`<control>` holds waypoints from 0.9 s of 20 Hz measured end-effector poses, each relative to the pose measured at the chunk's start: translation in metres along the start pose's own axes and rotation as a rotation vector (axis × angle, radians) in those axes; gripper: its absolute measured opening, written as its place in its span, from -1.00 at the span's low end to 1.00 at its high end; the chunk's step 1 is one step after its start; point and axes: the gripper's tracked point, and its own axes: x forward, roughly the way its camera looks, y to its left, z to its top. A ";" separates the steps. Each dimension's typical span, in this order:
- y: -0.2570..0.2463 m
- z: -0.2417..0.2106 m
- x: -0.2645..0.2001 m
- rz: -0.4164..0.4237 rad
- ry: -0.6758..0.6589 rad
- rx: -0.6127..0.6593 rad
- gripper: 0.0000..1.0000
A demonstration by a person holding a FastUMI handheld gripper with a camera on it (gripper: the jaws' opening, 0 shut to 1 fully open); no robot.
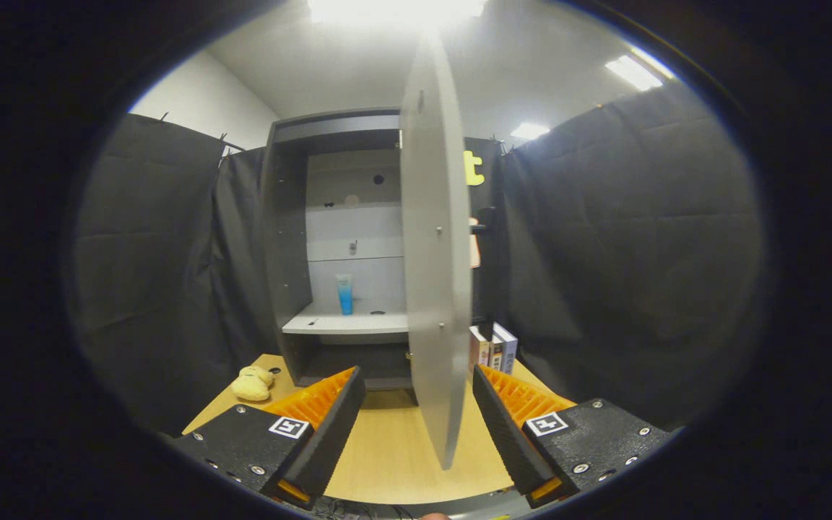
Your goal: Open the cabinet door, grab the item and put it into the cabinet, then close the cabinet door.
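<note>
A grey cabinet stands on the wooden table beyond my fingers. Its door is swung wide out toward me, seen almost edge-on, and its lower end hangs between my two fingers without touching either. A blue tube stands upright on the cabinet's white shelf. My gripper is open, with nothing pressed between its fingers. A yellow plush toy lies on the table left of the cabinet, just beyond my left finger.
A few books stand upright on the table right of the cabinet, behind the door. Black cloth walls close in on the left and right. An orange object partly shows behind the door's right edge.
</note>
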 end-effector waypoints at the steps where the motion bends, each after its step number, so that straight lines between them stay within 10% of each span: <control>1: -0.016 0.001 0.001 -0.019 -0.002 -0.007 0.86; 18: -0.078 0.016 0.082 0.096 0.011 -0.037 0.83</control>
